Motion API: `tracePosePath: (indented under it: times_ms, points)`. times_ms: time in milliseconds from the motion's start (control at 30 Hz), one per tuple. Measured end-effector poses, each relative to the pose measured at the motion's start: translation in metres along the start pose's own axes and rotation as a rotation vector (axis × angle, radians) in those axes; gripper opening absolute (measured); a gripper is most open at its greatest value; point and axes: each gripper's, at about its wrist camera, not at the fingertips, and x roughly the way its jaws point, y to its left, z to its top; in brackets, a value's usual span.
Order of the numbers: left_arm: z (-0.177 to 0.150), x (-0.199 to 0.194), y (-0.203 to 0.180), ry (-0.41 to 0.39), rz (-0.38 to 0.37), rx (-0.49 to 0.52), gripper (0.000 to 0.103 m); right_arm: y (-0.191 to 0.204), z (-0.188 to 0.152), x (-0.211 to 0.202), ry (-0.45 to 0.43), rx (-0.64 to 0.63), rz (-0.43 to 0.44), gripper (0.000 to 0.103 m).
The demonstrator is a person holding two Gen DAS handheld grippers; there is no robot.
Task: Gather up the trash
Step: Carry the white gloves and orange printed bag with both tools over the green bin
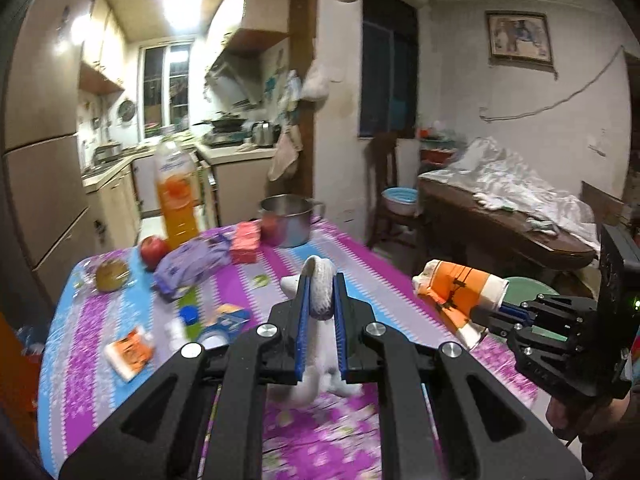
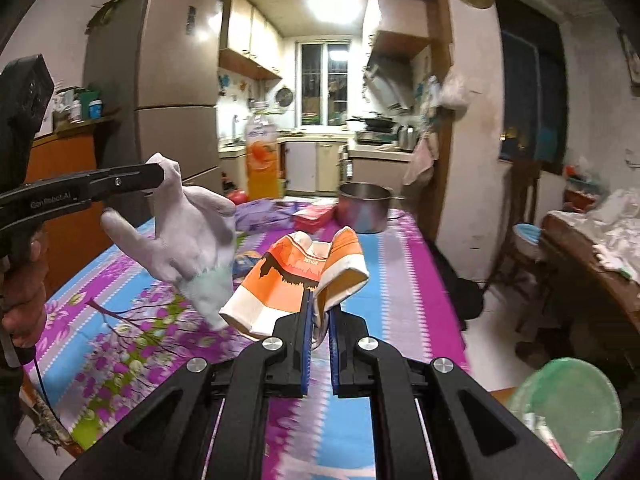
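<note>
Left wrist view, left gripper (image 1: 322, 280) fingers clamping white glove (image 1: 320, 288), right gripper (image 2: 319, 308) fingers pinching orange carton (image 2: 288, 280)

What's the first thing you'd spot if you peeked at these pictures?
Probably the white glove dangling above the table, pinched in the left gripper, and right beside it the crumpled orange-and-white paper cup clamped in the right gripper. Next comes the bright pink, purple and blue flowery tablecloth, with a tall bottle of orange drink standing at its far end.
</note>
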Motion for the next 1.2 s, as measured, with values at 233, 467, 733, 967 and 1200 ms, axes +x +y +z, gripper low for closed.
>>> tracePosePath:
  times_ms: [233,467,733,967,1200]
  points:
    - [0.020,0.022,-0.065,-0.008,-0.112,0.050,0.010,-0.046,-0.001,-0.032,0.014,0.005,-0.092,0.008]
    - [0.036,0.042,-0.119,-0.006,-0.209,0.085,0.010,-0.100,-0.005,-0.065,0.031,0.038,-0.186,0.008]
    - [0.043,0.065,-0.181,0.015,-0.304,0.120,0.010,-0.165,-0.018,-0.100,0.038,0.091,-0.296,0.008]
    - [0.050,0.082,-0.234,0.035,-0.386,0.164,0.010,-0.221,-0.030,-0.122,0.095,0.126,-0.374,0.008]
    - [0.053,0.102,-0.280,0.077,-0.442,0.209,0.010,-0.285,-0.044,-0.126,0.247,0.180,-0.385,0.008]
